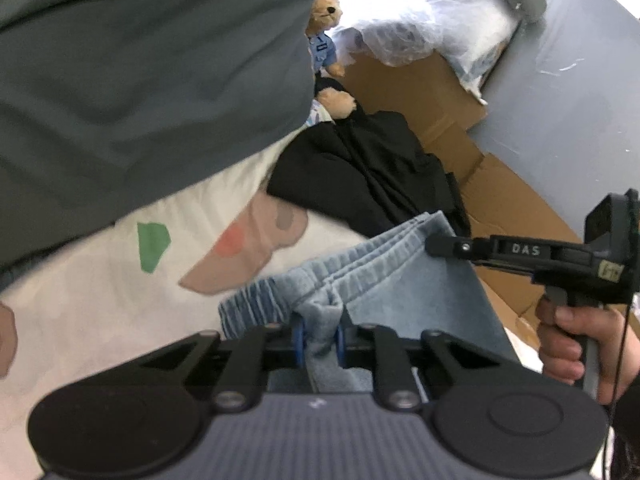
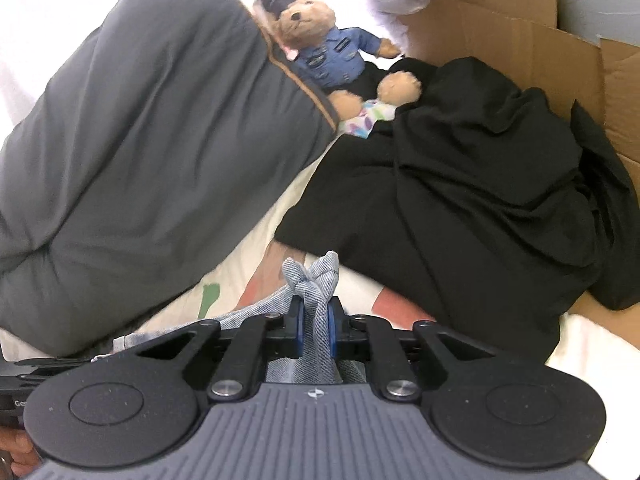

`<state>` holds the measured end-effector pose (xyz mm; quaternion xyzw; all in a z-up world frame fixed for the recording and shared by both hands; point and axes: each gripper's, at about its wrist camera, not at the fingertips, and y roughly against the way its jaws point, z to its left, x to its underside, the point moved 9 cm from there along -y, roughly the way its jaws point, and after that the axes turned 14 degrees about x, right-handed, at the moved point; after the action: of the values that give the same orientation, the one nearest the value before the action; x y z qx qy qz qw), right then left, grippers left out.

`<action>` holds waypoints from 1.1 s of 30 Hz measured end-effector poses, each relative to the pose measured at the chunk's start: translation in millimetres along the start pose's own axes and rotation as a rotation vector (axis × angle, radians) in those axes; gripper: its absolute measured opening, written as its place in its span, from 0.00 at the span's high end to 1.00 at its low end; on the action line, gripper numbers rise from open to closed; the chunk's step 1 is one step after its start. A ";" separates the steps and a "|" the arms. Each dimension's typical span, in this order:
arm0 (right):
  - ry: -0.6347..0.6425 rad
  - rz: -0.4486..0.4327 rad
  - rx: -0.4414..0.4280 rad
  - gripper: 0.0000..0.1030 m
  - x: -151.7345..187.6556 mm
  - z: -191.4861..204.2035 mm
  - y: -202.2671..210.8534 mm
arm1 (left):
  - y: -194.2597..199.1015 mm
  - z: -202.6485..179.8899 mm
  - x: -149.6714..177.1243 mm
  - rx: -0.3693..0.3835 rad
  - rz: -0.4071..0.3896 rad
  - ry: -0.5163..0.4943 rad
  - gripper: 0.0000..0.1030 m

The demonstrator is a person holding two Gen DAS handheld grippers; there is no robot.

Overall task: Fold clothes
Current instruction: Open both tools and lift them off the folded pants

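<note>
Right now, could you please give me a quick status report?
Left gripper and right gripper shut on jeans. Black garment heaped ahead, grey pillow alongside.

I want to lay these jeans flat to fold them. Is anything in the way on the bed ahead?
Yes. Both tools, left and right, grip the jeans. Ahead, a black garment and a grey pillow cover most of the sheet.

This is a bedroom in a home. Ahead of the fingers lies a bed under a pale sheet with coloured patches, and a grey pillow is up to their left. Beyond it a teddy bear in a blue uniform sits, with a heap of black clothing and flattened cardboard further right.
</note>
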<state>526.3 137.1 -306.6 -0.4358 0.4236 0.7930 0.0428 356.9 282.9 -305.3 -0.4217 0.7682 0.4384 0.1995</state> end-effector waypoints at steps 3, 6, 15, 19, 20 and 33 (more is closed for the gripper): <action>-0.010 0.029 0.004 0.89 -0.9 1.4 -16.2 | -7.3 14.4 3.3 -0.028 0.013 0.048 0.85; 0.012 0.078 0.045 0.88 10.9 4.9 -41.8 | -13.9 28.7 12.4 -0.043 0.031 0.090 0.84; -0.098 0.076 0.025 0.43 -2.4 -16.7 -21.8 | 7.2 42.3 2.9 -0.087 0.015 0.070 0.53; -0.112 0.043 0.029 0.41 -6.6 -30.1 7.5 | 20.7 38.3 -1.6 -0.107 0.004 0.056 0.53; -0.116 0.040 0.033 0.41 -5.3 -33.2 13.5 | 23.1 34.7 -2.9 -0.109 0.001 0.048 0.53; -0.180 0.022 0.200 0.41 53.7 -111.2 117.1 | 13.2 -59.7 26.4 0.013 0.038 -0.036 0.53</action>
<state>514.8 -32.6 -300.3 -0.3518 0.4997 0.7831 0.1152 334.9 223.5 -284.5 -0.3979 0.7751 0.4446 0.2077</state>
